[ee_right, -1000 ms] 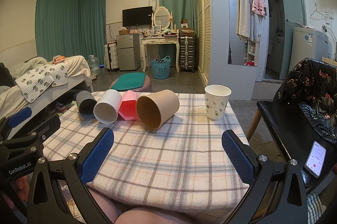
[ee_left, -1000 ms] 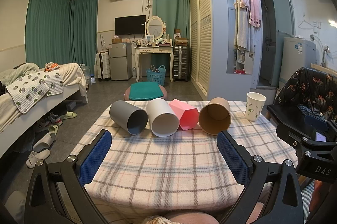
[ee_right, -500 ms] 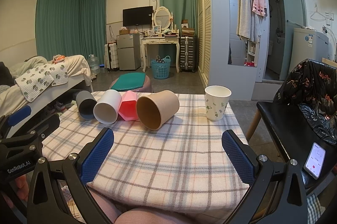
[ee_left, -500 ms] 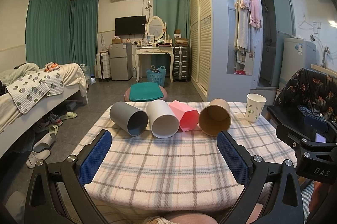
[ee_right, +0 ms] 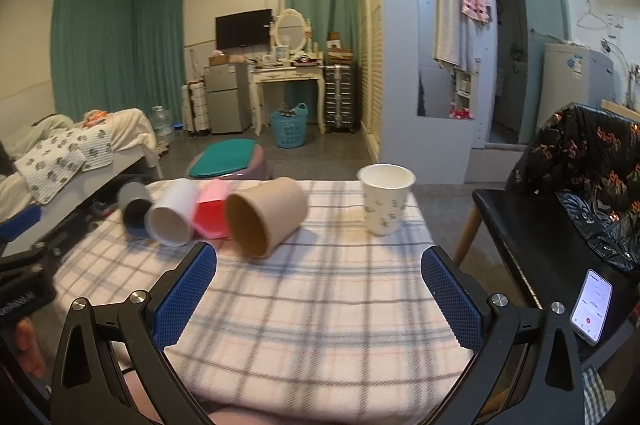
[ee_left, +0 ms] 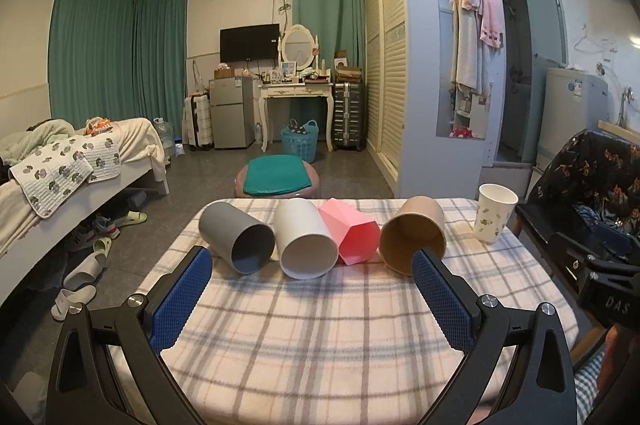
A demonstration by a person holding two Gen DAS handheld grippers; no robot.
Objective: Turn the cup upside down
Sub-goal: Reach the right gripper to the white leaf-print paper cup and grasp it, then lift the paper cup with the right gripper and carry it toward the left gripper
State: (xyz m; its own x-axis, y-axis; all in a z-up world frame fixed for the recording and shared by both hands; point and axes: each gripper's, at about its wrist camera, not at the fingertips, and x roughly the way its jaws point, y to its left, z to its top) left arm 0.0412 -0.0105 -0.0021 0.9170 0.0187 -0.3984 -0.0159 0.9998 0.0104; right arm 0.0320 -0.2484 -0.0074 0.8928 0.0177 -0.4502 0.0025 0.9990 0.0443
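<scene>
A white paper cup with a leaf print (ee_right: pixel 386 199) stands upright, mouth up, at the far right of the plaid-covered table (ee_right: pixel 320 305); it also shows in the left wrist view (ee_left: pixel 494 213). Beside it lie on their sides a brown cup (ee_right: pixel 266 215), a pink cup (ee_right: pixel 212 211), a white cup (ee_right: pixel 172 213) and a grey cup (ee_right: pixel 134 207). My right gripper (ee_right: pixel 318 289) is open and empty, short of the cups. My left gripper (ee_left: pixel 312 295) is open and empty, near the lying cups.
A black chair with a floral cover (ee_right: pixel 576 193) stands right of the table, with a phone (ee_right: pixel 592 305) on its seat. A stool with a green cushion (ee_left: pixel 277 177) is behind the table. A bed (ee_left: pixel 60 177) is to the left.
My right gripper has moved forward and turned a little, so the cups sit closer in its view. The left gripper has barely moved. No cup has moved.
</scene>
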